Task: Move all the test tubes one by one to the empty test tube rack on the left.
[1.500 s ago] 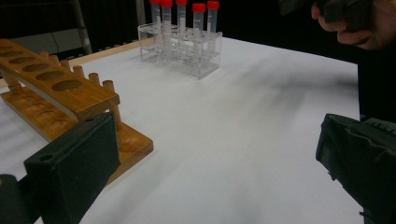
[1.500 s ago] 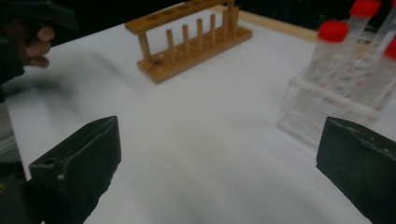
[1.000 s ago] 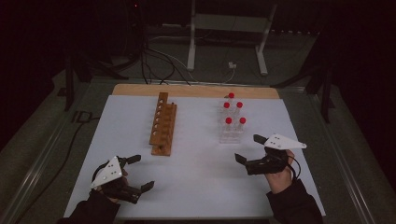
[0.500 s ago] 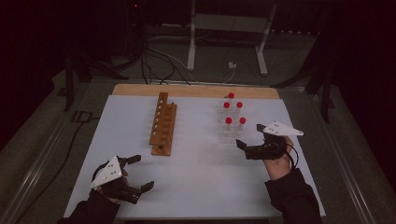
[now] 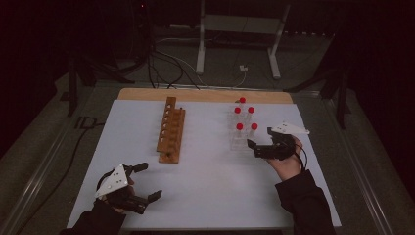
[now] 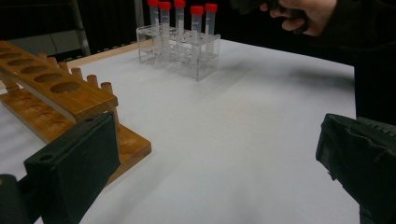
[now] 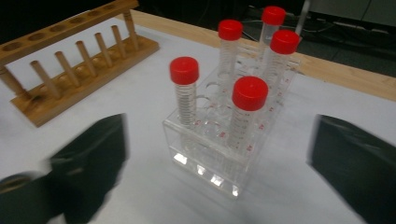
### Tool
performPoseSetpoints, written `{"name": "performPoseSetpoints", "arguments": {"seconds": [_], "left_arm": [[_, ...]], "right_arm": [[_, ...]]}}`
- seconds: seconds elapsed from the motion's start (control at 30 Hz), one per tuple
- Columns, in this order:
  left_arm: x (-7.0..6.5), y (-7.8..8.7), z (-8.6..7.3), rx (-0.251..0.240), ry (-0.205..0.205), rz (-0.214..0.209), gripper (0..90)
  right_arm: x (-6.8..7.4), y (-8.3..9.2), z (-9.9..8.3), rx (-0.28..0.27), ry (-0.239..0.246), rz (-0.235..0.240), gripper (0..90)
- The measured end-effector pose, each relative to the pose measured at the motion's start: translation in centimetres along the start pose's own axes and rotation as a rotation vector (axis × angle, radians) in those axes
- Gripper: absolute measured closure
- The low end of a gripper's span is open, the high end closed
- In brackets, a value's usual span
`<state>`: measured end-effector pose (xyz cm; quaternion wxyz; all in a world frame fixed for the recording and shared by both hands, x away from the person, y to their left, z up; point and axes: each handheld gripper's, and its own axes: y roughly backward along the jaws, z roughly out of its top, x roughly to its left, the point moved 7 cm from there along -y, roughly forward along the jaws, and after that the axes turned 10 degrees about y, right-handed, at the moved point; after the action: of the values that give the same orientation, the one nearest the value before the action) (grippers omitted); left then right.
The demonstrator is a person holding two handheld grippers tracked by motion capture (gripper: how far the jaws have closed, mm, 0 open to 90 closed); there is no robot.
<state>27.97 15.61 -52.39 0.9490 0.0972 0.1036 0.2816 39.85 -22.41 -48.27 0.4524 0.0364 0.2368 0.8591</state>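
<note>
Red-capped tubes [image 5: 243, 116] stood in a clear rack [image 5: 240, 139] at about two o'clock on the white counter [image 5: 210, 186] in the high view, with the right tongs [image 5: 259, 143] just beside the rack at its four o'clock, jaws apart and having just been closing a little, nothing between them. A wooden rack [image 5: 171, 129] lay near eleven o'clock, and the left tongs [image 5: 147, 182] rested at seven o'clock, jaws spread wide. In the left gripper view, the wooden rack [image 6: 60, 93] sat at nine o'clock and the clear rack [image 6: 180, 49] at twelve, the black jaws well apart on bare counter. In the right gripper view, five tubes [image 7: 250, 95] stood upright in the clear rack [image 7: 219, 158] between the blurred, untouching jaws.
</note>
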Motion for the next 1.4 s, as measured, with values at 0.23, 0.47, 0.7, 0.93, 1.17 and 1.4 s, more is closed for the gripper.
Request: {"name": "performPoseSetpoints", "arguments": {"seconds": [0.23, 0.47, 0.7, 0.93, 1.17, 1.4], "left_arm": [[0.0, 0.0, 0.0, 0.002, -0.001, -0.001, 0.3], [0.0, 0.0, 0.0, -0.003, -0.003, 0.001, 0.3], [0.0, 0.0, 0.0, -0.001, -0.005, 0.000, 0.3], [0.0, 0.0, 0.0, -0.001, -0.003, 0.000, 0.3], [0.0, 0.0, 0.0, -0.001, -0.003, 0.000, 0.3], [0.0, 0.0, 0.0, 0.001, -0.002, -0.003, 0.3]], "right_arm": [[-0.8, -1.3, -0.4, 0.035, -0.019, -0.022, 14.6], [-1.2, -2.4, -1.0, 0.079, -0.023, -0.028, 29.0], [-1.7, -3.2, -1.2, 0.102, -0.032, -0.027, 49.1], [-1.7, -3.8, -1.4, 0.114, -0.025, -0.023, 64.4], [-1.5, -4.1, -1.3, 0.120, -0.007, -0.020, 73.9], [-1.4, -4.1, -1.2, 0.120, 0.020, -0.034, 74.8]]}}
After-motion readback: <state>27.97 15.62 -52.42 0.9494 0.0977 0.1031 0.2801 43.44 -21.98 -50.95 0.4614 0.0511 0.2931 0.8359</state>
